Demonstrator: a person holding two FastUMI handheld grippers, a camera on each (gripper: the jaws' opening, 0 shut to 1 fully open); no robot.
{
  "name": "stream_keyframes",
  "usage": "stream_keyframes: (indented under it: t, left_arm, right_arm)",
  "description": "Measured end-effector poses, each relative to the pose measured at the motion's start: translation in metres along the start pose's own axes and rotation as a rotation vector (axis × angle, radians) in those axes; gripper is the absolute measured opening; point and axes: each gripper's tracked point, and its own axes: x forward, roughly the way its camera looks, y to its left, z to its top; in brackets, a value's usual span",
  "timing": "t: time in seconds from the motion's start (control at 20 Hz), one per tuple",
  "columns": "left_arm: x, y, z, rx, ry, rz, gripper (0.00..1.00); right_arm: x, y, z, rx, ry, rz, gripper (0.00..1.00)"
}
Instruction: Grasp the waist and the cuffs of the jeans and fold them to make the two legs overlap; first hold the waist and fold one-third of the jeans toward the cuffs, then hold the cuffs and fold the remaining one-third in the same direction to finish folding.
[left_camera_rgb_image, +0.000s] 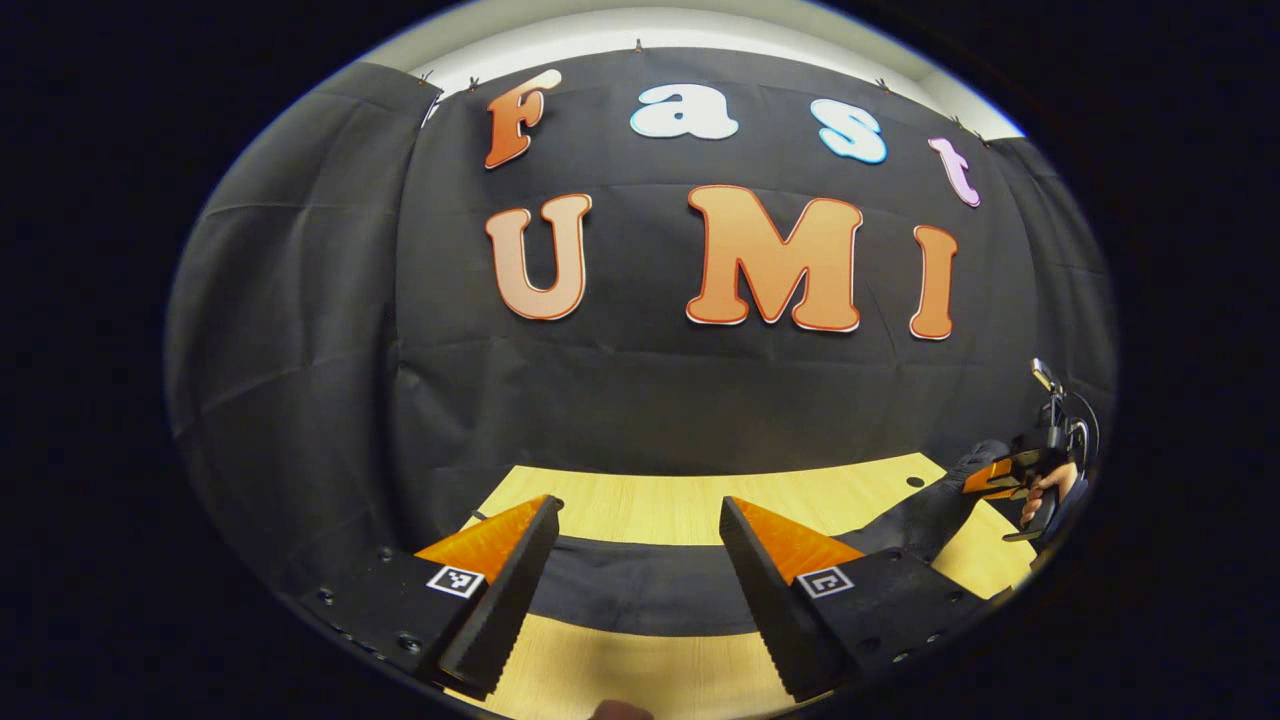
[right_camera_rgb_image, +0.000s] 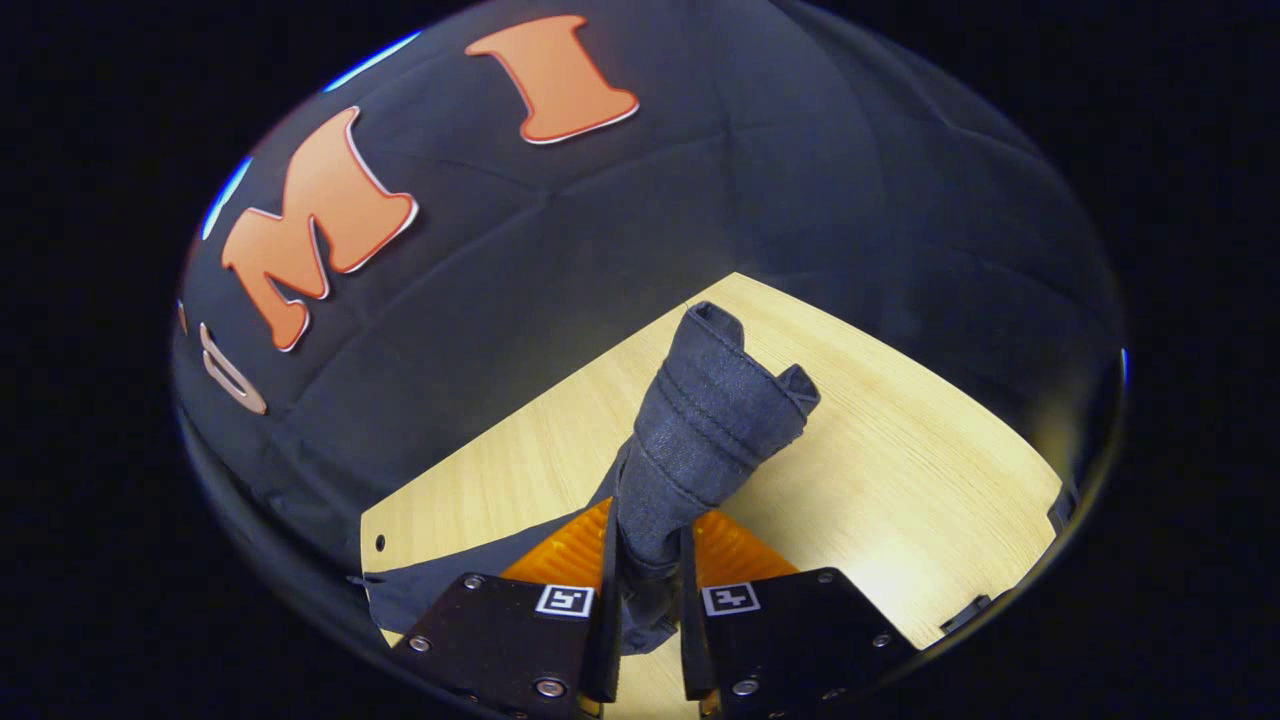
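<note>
Right gripper (right_camera_rgb_image: 648, 600) clamping bunched jeans (right_camera_rgb_image: 700, 430) cuffs above counter (right_camera_rgb_image: 900, 480); left gripper (left_camera_rgb_image: 640, 590) hovering agape, jeans lying ahead for grasping.

Jeans (right_camera_rgb_image: 700, 430): dark denim with visible seam stitching. In the right gripper view, a bunched end rose from bottom centre toward mid-frame, hem open at the top. In the left gripper view, the jeans (left_camera_rgb_image: 640, 590) lay as a dark band across the lower frame, lifting at right.
</note>
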Motion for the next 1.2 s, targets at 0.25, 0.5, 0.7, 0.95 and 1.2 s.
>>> stream_keyframes:
  t: [0.25,0.5,0.7,0.95,1.2]
  left_arm:
    - [0.003,0.027,-0.009,-0.025,0.022,0.006,0.98]
    - [-0.003,0.056,-0.018,-0.035,0.034,0.030,0.98]
    - [-0.006,0.084,-0.031,-0.043,0.054,0.058,0.98]
    - [-0.010,0.115,-0.052,-0.067,0.100,0.100,0.99]
    - [-0.003,0.135,-0.076,-0.082,0.160,0.115,0.99]
  right_arm:
    - [-0.021,0.072,-0.009,-0.101,-0.031,0.094,0.25]
    - [-0.034,0.133,-0.044,-0.173,0.012,0.178,0.25]
    - [-0.027,0.171,-0.082,-0.211,0.083,0.212,0.25]
    - [-0.018,0.188,-0.114,-0.187,0.133,0.216,0.25]
    - [-0.027,0.238,-0.148,-0.138,0.223,0.369,0.41]
